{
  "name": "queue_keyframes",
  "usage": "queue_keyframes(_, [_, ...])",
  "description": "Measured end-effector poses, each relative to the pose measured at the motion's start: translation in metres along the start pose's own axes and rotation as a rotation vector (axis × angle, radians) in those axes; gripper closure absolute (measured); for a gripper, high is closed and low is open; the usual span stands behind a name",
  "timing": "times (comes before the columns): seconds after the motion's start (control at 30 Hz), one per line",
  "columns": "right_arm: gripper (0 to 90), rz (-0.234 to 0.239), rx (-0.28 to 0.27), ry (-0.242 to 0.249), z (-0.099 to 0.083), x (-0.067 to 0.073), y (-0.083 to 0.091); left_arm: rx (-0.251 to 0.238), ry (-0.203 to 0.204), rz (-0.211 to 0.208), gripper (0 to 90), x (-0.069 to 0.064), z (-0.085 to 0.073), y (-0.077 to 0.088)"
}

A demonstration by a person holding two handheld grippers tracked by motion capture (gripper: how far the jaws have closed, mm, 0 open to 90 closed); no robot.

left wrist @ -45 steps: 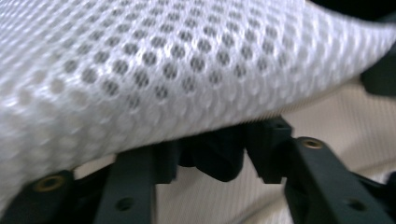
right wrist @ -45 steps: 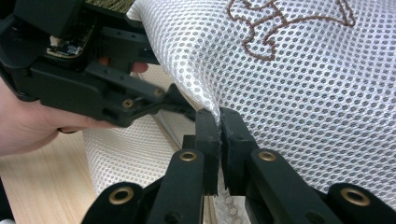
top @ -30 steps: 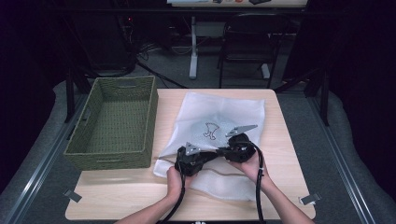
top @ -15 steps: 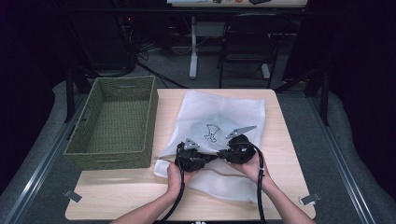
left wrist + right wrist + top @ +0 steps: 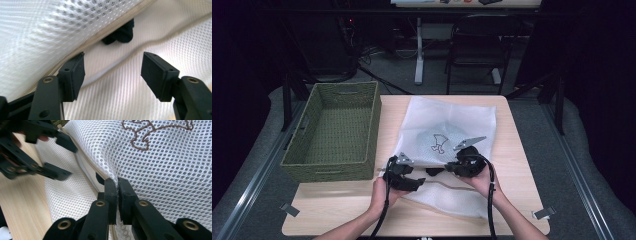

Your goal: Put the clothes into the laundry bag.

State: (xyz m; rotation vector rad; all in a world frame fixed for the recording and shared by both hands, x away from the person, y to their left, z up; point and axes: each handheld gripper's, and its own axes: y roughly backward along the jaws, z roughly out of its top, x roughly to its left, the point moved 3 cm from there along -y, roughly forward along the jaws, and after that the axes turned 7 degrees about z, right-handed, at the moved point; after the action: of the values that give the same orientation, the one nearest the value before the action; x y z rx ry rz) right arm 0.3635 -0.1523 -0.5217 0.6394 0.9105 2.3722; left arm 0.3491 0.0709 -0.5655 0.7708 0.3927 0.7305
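near the front edge of the table (image 5: 327, 220) the white mesh laundry bag (image 5: 462, 117) is lying flat, its zippered mouth gaping toward the person, so the right gripper (image 5: 117, 185) is staying clenched on the upper mesh layer to keep that mouth lifted. the left gripper (image 5: 112, 72), whose jaws have just been opening, is sitting released with nothing pinched, the lower mesh layer merely lying between them. just inside the mouth a dark garment (image 5: 120, 35) is peeking out, and farther off, along the table's left edge, the green woven basket (image 5: 297, 165) is standing ready.

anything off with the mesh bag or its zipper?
Slightly: a dark item pokes out of the mesh bag at its part-open zipper. Right gripper pinches the mesh; left gripper, just opened, grips nothing.
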Motion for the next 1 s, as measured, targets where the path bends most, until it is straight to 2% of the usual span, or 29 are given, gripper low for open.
queue_keyframes(0.07, [86.5,0.002,0.002,-0.001,-0.001,0.000,-0.001,-0.002,0.010,0.002,30.2,0.005,-0.005,0.009])
queue_keyframes(0.1, [86.5,0.002,0.002,-0.001,-0.001,0.000,-0.001,-0.008,0.013,0.011,30.2,0.007,-0.008,0.014])
queue_keyframes(0.13, [86.4,0.002,0.005,0.000,-0.001,-0.001,-0.001,0.002,0.012,0.018,28.0,0.012,-0.012,0.023])
queue_keyframes(0.17, [86.4,0.002,0.005,0.000,-0.001,-0.001,-0.001,0.002,0.012,0.018,26.5,0.012,-0.012,0.023])
queue_keyframes(0.27, [86.4,0.004,0.010,-0.005,-0.002,0.000,-0.002,0.038,0.006,0.021,19.9,0.020,-0.019,0.037])
queue_keyframes(0.37, [86.4,0.004,0.011,-0.001,-0.002,0.000,-0.002,0.042,0.019,0.021,16.5,0.022,-0.022,0.042])
queue_keyframes(0.47, [86.4,0.010,0.015,-0.001,-0.002,-0.001,-0.001,0.032,0.058,-0.011,12.4,0.026,-0.028,0.053])
queue_keyframes(0.5, [86.4,0.016,0.014,-0.006,-0.003,0.000,-0.001,0.043,0.053,-0.014,11.6,0.027,-0.029,0.056])
queue_keyframes(0.63, [86.4,0.018,0.025,-0.001,-0.004,-0.001,-0.002,0.058,0.056,-0.005,8.1,0.030,-0.033,0.060])
queue_keyframes(0.67, [86.3,0.017,0.024,0.001,-0.003,-0.001,-0.002,0.085,0.047,0.032,7.0,0.032,-0.035,0.059])
queue_keyframes(0.7, [86.3,0.019,0.025,0.005,-0.004,-0.001,-0.001,0.085,0.047,0.032,6.4,0.032,-0.035,0.059])
queue_keyframes(0.73, [86.3,0.024,0.029,0.008,-0.004,-0.001,-0.001,0.097,0.036,0.052,6.6,0.033,-0.037,0.059])
queue_keyframes(0.83, [86.2,0.027,0.033,0.007,-0.006,-0.001,-0.002,0.113,0.023,0.057,6.7,0.033,-0.038,0.058])
queue_keyframes(0.87, [86.3,0.029,0.047,0.010,-0.008,-0.001,-0.003,0.131,0.017,0.069,6.7,0.033,-0.039,0.056])
queue_keyframes(0.93, [86.2,0.031,0.054,0.010,-0.009,-0.002,-0.004,0.139,0.021,0.069,6.8,0.033,-0.040,0.054])
queue_keyframes(1.0, [86.2,0.028,0.070,0.013,-0.010,-0.002,-0.006,0.170,0.020,0.083,8.1,0.037,-0.042,0.050])
